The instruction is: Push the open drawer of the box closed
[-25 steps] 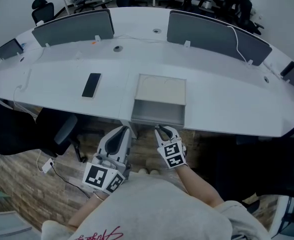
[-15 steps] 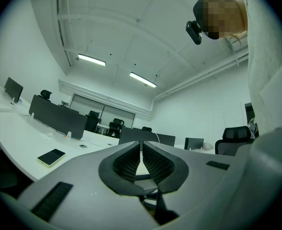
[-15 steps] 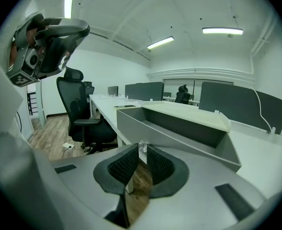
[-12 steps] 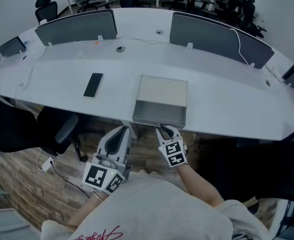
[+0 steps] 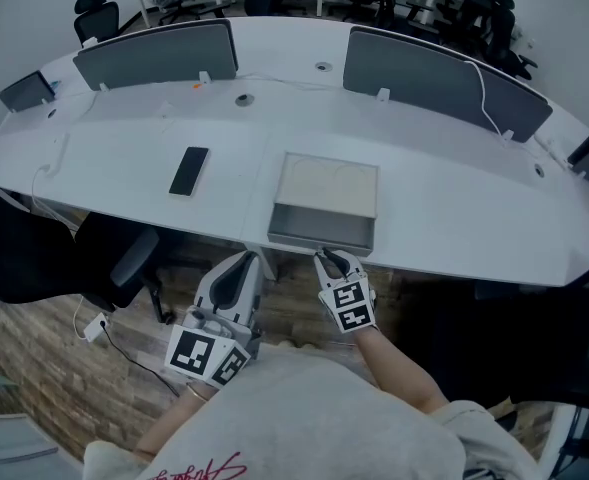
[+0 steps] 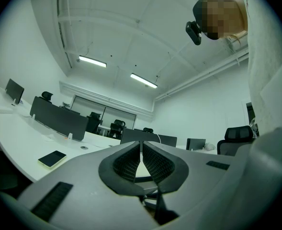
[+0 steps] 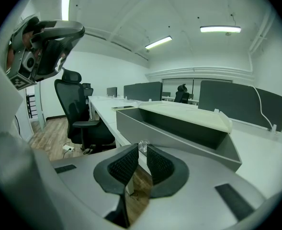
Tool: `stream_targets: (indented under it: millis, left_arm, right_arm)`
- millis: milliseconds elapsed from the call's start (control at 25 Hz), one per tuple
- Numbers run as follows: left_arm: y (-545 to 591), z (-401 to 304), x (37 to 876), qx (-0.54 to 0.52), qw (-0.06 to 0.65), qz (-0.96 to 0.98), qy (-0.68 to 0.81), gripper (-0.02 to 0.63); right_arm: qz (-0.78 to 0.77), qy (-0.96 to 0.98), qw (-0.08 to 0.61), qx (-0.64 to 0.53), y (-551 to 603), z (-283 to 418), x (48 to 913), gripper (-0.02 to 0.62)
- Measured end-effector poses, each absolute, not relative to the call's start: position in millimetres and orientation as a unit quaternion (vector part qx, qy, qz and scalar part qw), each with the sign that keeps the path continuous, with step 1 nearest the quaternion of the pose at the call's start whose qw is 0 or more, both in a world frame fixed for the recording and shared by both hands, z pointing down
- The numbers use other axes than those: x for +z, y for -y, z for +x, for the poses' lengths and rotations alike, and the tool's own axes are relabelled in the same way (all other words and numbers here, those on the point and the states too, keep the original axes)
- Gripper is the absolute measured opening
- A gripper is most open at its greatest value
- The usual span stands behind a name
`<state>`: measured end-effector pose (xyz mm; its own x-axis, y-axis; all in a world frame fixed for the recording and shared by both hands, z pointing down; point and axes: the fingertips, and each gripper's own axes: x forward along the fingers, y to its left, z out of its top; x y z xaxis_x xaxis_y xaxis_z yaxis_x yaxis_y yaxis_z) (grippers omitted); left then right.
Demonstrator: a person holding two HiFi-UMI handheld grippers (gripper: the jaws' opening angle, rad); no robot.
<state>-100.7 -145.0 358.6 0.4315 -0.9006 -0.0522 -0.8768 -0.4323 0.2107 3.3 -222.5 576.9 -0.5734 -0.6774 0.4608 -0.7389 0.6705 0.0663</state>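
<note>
A grey box with a pale top [image 5: 329, 188] sits at the near edge of the white desk [image 5: 104, 158]. Its drawer [image 5: 320, 228] is pulled out toward me and looks bare inside. My right gripper [image 5: 326, 256] has its tips against the drawer front, jaws drawn together. In the right gripper view the drawer's wall [image 7: 179, 134] fills the middle, and a small clear knob [image 7: 141, 146] sits just at the tips of the right gripper [image 7: 140, 151]. My left gripper [image 5: 242, 260] hangs below the desk edge, left of the drawer, shut [image 6: 141, 147] on nothing.
A black phone [image 5: 188, 171] lies on the desk left of the box. Two grey divider screens [image 5: 154, 53] [image 5: 444, 73] stand at the back. A black office chair [image 5: 124, 258] is under the desk at left, over a wooden floor [image 5: 34, 368].
Apart from a slight shift of the head view, nothing visibly moved. The right gripper stays at the drawer front and the left gripper stays still.
</note>
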Motion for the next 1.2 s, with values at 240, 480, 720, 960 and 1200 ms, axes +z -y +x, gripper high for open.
stream_targets:
  millis: [240,480,720,960,1200]
  left_arm:
    - [147,-100,357,-0.080,0.073,0.842,0.529,0.031]
    - [150,-101,357,-0.080,0.072,0.840,0.532,0.031]
    - [152,-102,357,-0.080,0.074,0.839,0.532,0.031]
    - [152,-105,356,-0.082,0.074,0.837,0.536,0.031]
    - [152,-108,356,-0.082,0.074,0.834,0.541,0.031]
  right_arm:
    - [0.401,0.886,0.225,0.065,227,3,575,0.064]
    - [0.398,0.886,0.226,0.070,229,3,578,0.064]
    - [0.401,0.887,0.219,0.066,234,2,574,0.064]
    - [0.402,0.885,0.222,0.077,236,4,576,0.064]
    - [0.404,0.884,0.222,0.077,240,5,576,0.064]
